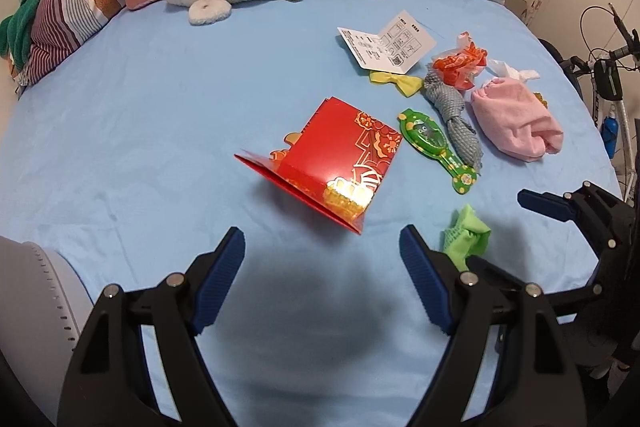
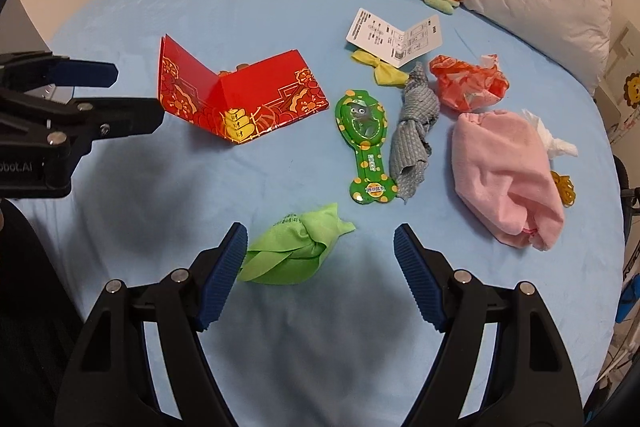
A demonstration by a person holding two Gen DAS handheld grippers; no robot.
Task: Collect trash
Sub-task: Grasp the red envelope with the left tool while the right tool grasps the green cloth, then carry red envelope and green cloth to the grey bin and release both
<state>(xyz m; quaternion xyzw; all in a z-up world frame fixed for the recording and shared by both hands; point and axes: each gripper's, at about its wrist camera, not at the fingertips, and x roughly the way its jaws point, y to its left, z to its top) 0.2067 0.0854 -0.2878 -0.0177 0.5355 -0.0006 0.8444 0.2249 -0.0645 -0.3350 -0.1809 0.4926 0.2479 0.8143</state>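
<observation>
Left gripper (image 1: 322,267) fingers spread wide above blue bed (image 1: 140,131), empty, folded red envelope (image 1: 336,163) just beyond, right gripper (image 2: 320,267) fingers wide apart, crumpled green wad (image 2: 292,251) lying between them, green toy package (image 2: 366,147) farther off

the right gripper (image 2: 320,267) hangs over the blue bed sheet (image 2: 200,7) with its jaws spread wide, and a knotted green bag (image 2: 294,251) lies between them, touching the left pad. further up lie a bent red envelope (image 2: 240,99), a green toy paddle (image 2: 366,143), a grey rag (image 2: 414,131), a pink cloth (image 2: 508,175) and an orange wrapper (image 2: 466,83). the left gripper (image 2: 116,91) pokes in from the left edge, just beside the envelope.
</observation>
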